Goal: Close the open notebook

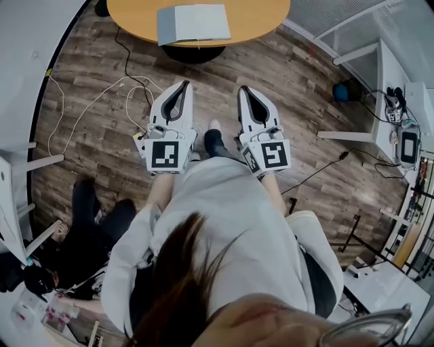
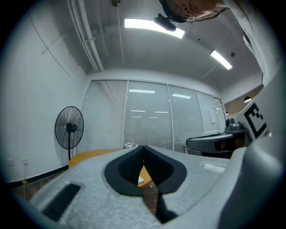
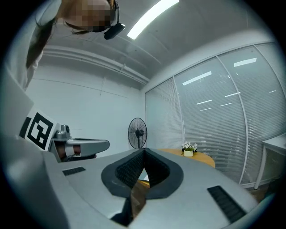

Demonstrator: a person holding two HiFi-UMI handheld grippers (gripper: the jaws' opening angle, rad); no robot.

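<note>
Well short of the table, both grippers empty.
White-grey left gripper and right gripper: jaws pressed together on nothing; open white-paged notebook lies on the round orange wooden table.

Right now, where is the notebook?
In the head view the notebook lies open on the round table at the top centre, ahead of the left gripper and right gripper.

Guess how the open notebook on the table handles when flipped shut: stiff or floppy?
The notebook lies flat and looks thin, so it is probably light, with floppy pages. On the smooth table it may slide when pushed rather than fold shut.
</note>
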